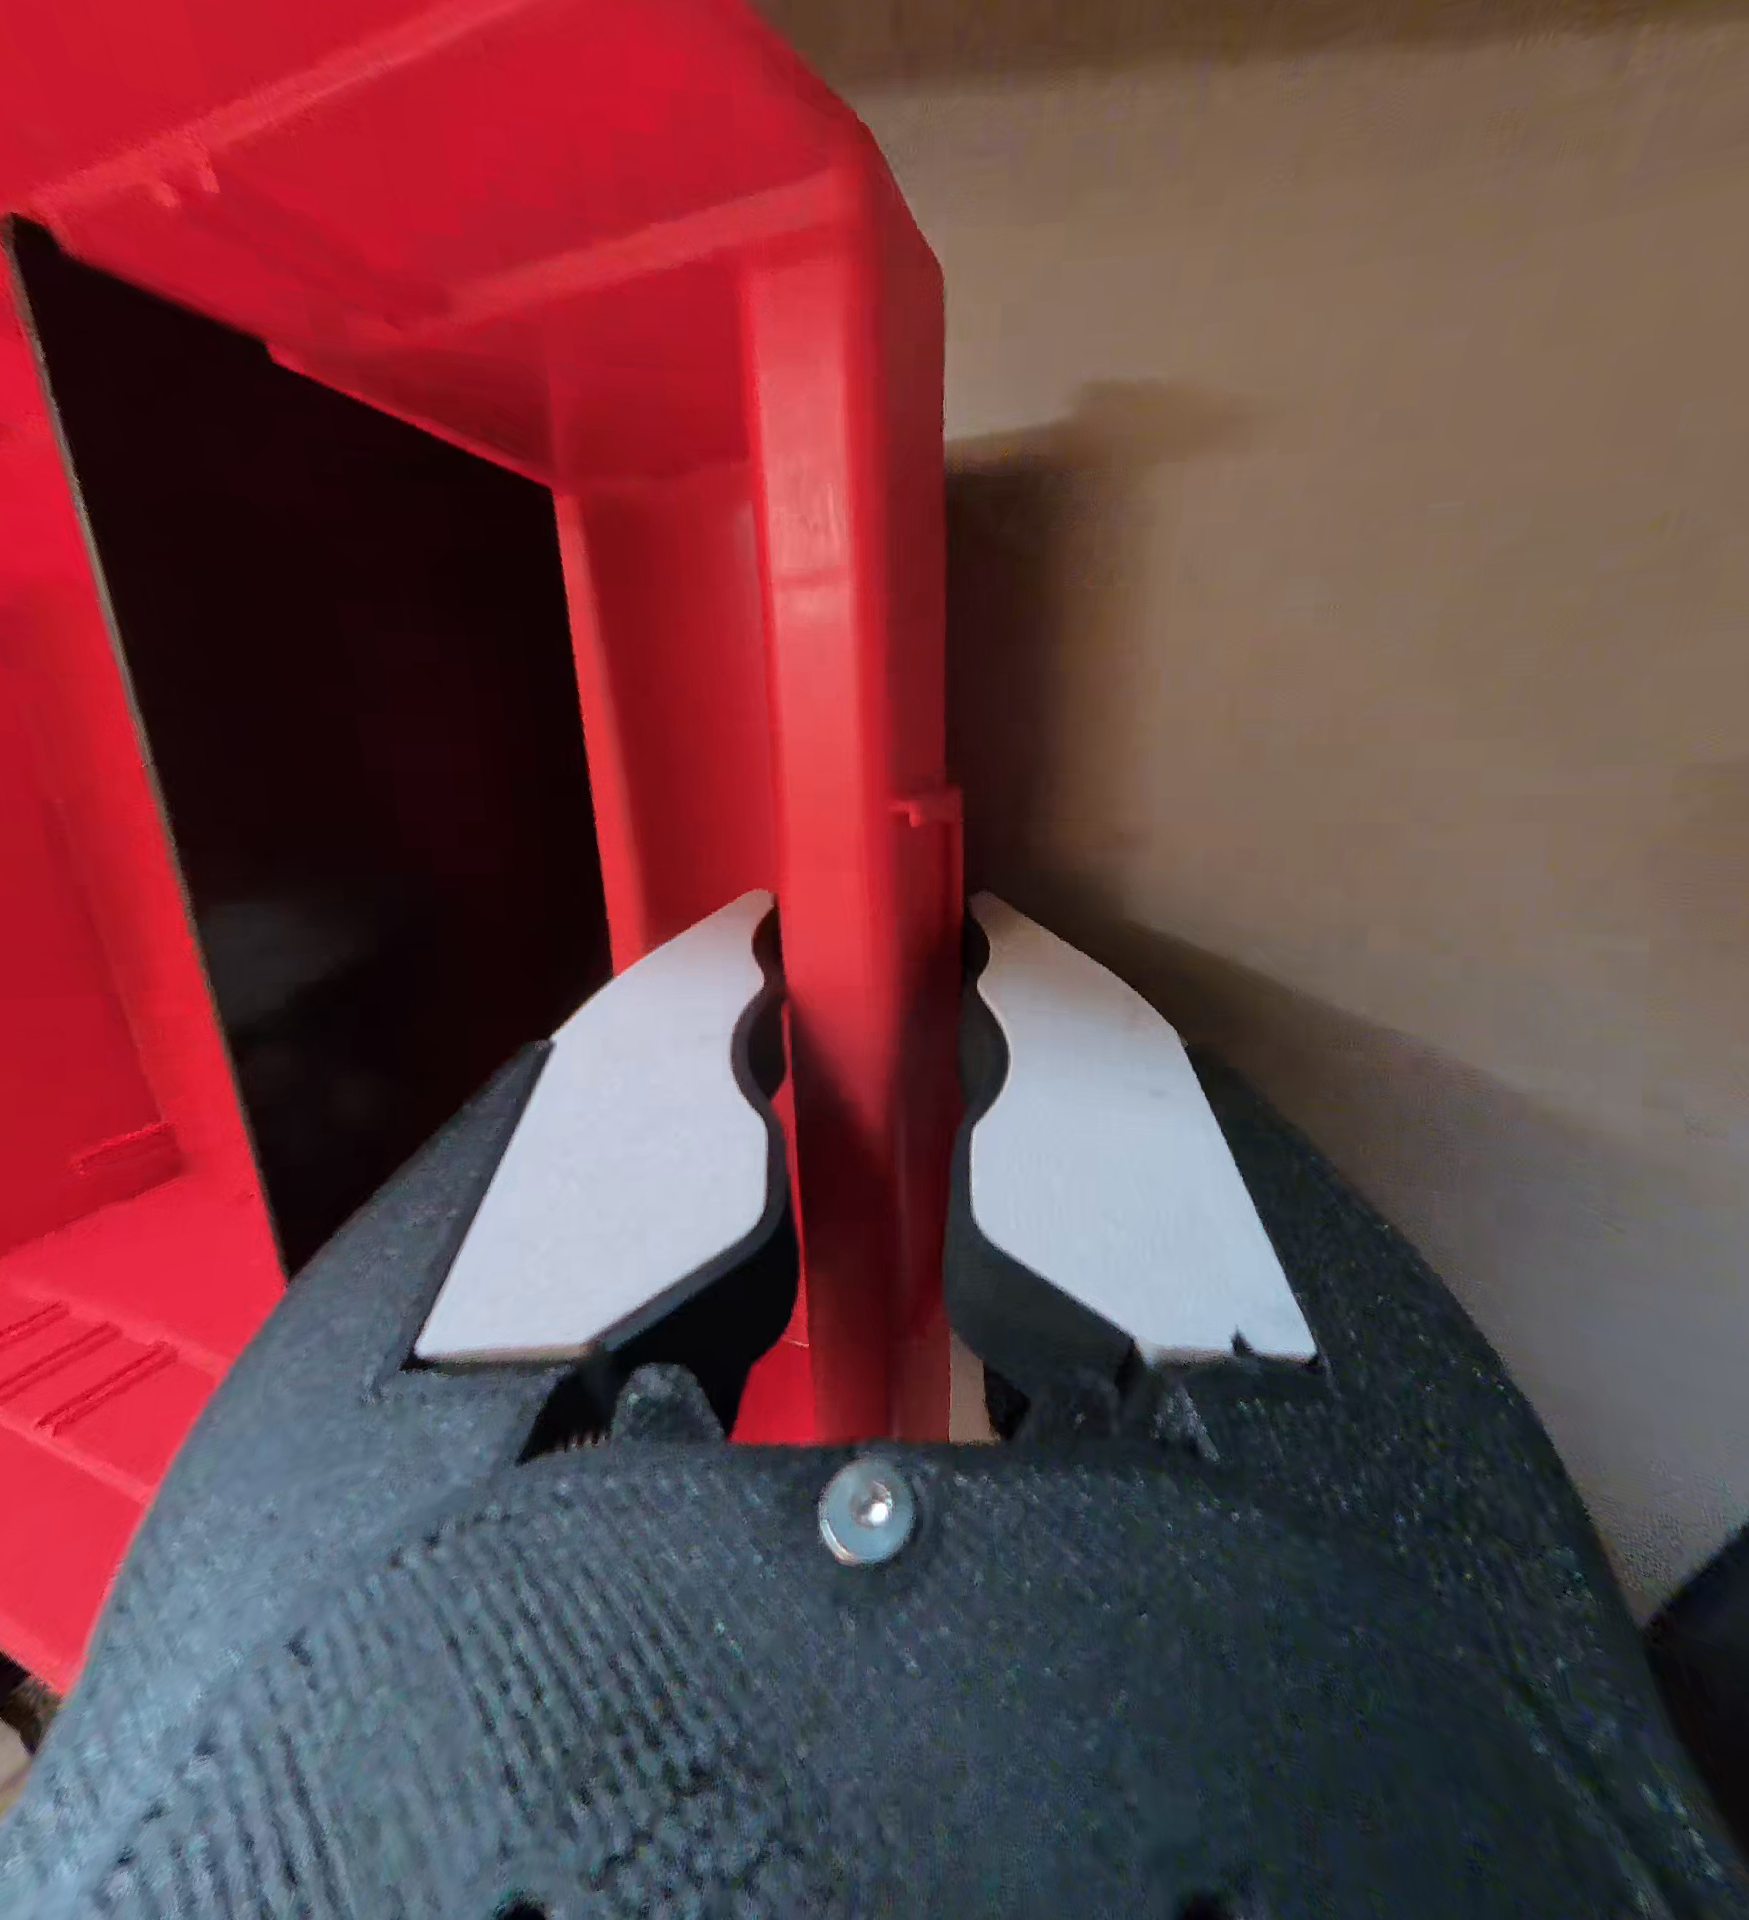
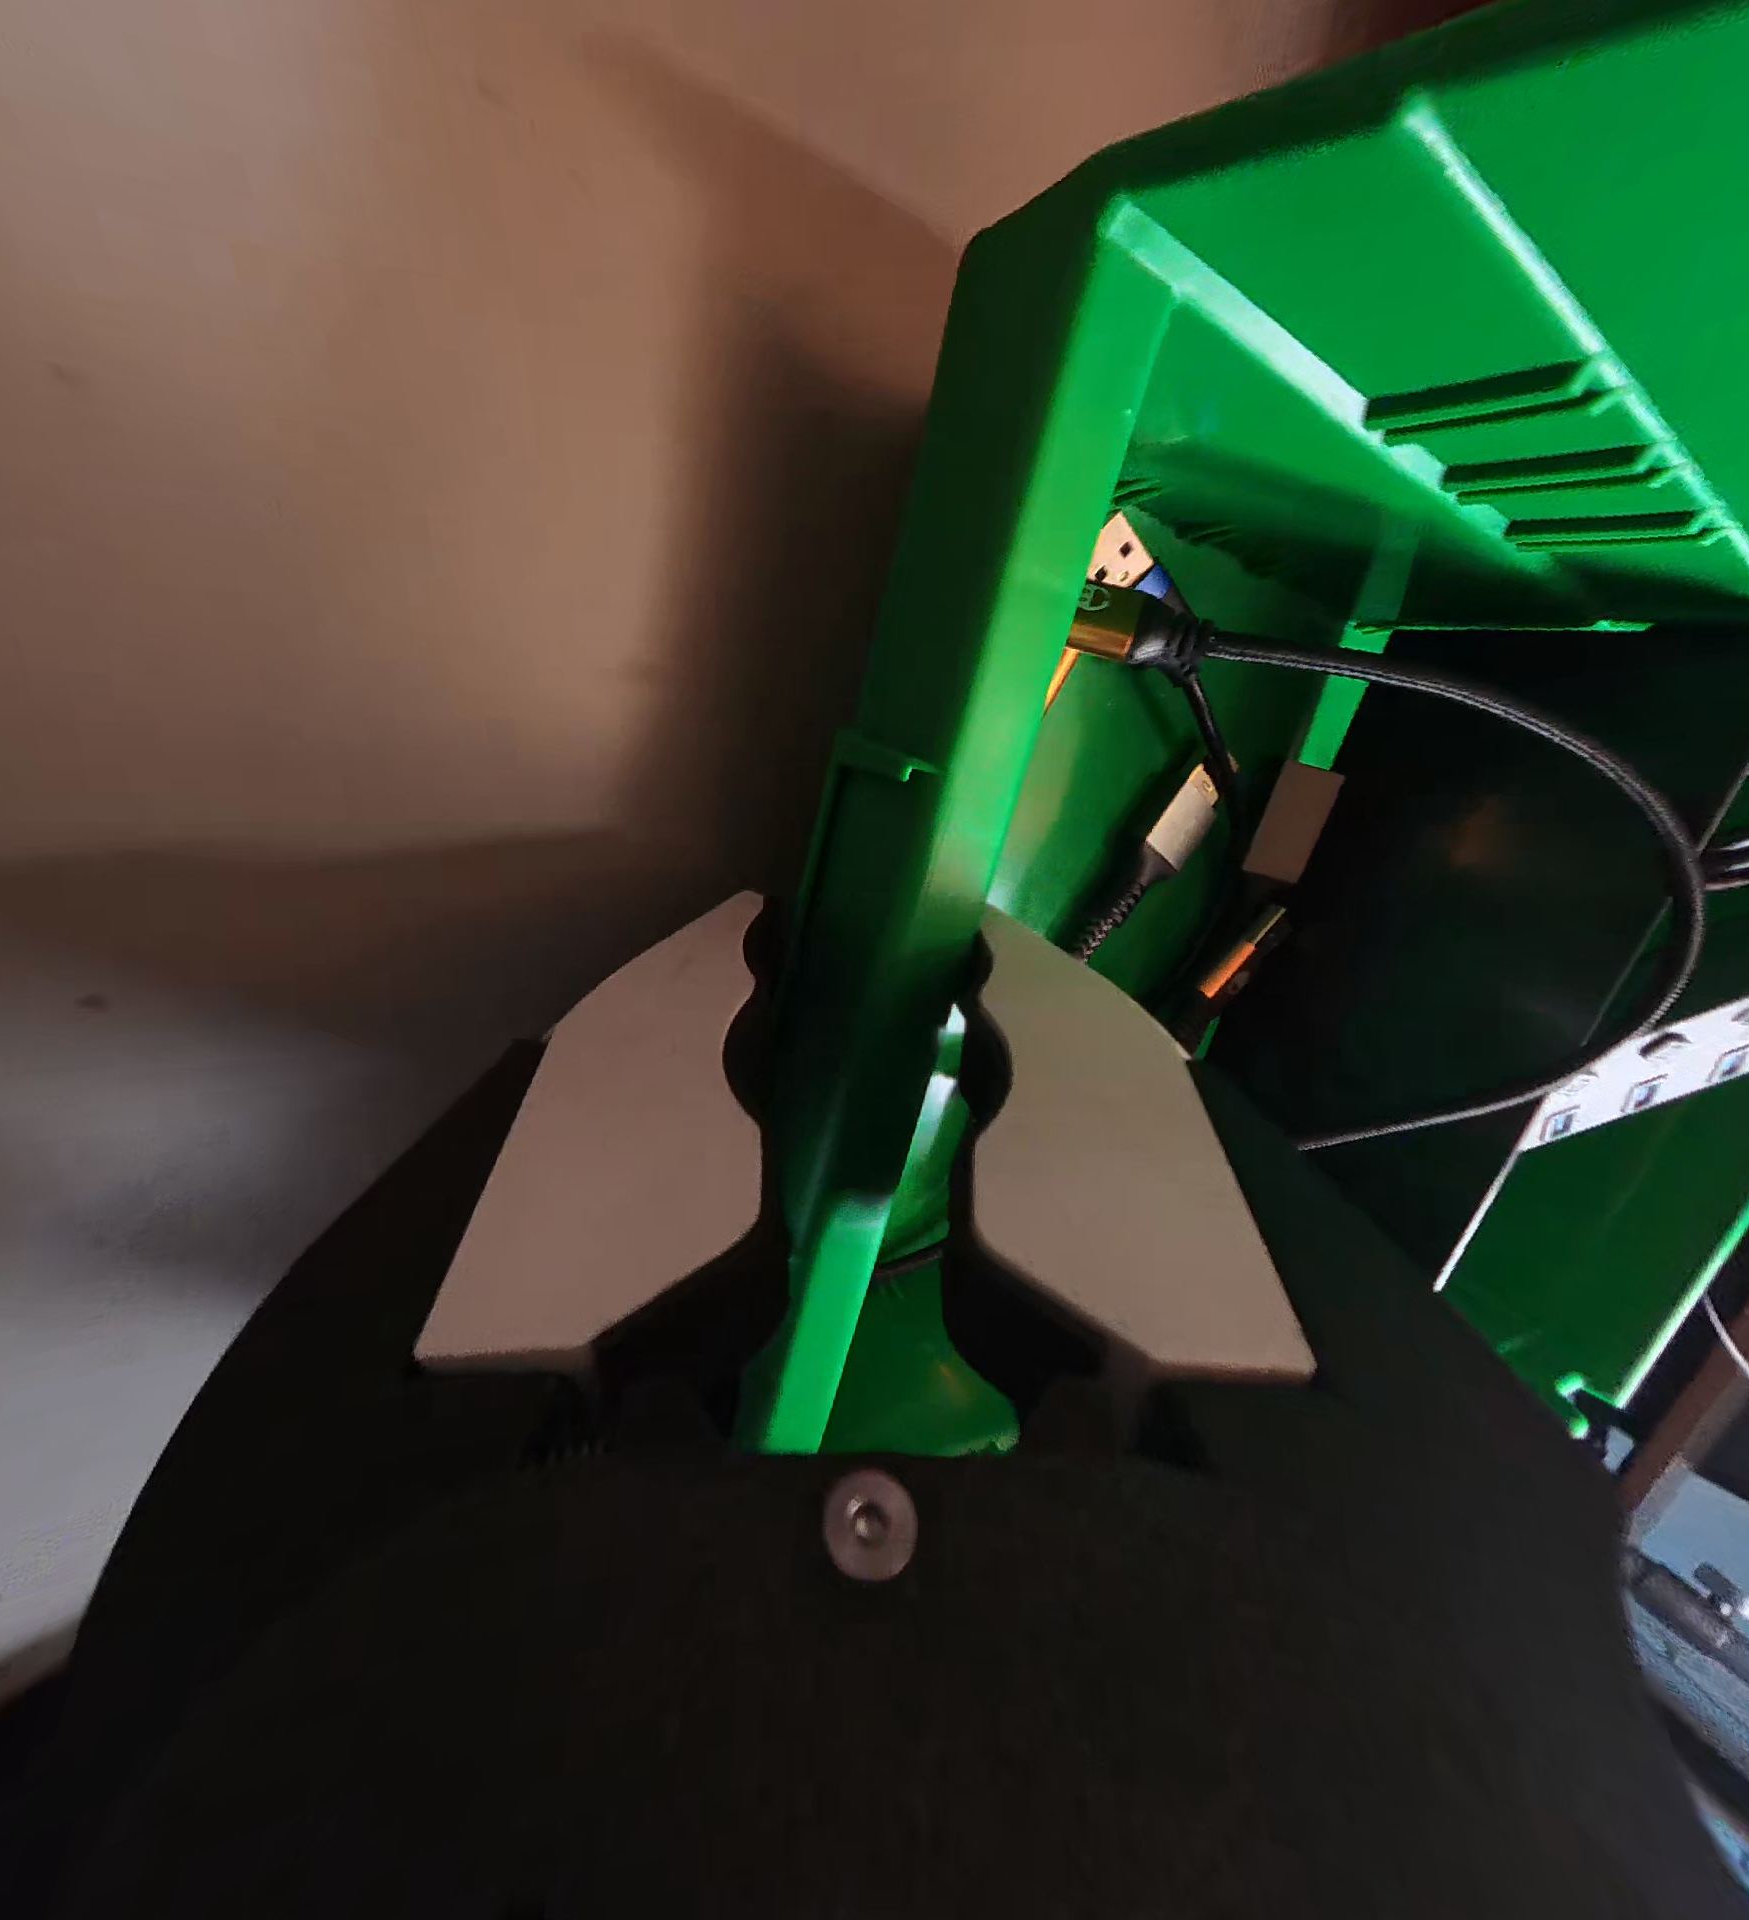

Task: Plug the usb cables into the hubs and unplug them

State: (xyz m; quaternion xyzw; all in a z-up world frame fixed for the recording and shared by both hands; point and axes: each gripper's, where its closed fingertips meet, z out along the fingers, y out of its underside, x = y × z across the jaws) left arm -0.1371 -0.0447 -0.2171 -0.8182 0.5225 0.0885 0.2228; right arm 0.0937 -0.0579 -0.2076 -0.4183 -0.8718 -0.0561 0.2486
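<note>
The rim of a red bin (image 1: 849, 644) is clamped in the left claw (image 1: 870, 925), narrowly parted. The wall of a green bin (image 2: 963, 644) is gripped by the right claw (image 2: 870, 925); usb cables (image 2: 1472, 686) and a white hub (image 2: 1680, 1070) are seen inside it.

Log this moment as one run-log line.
left gripper: shut on red plastic bin wall | right gripper: shut on green plastic bin wall | braided USB cables: inside green bin
</note>
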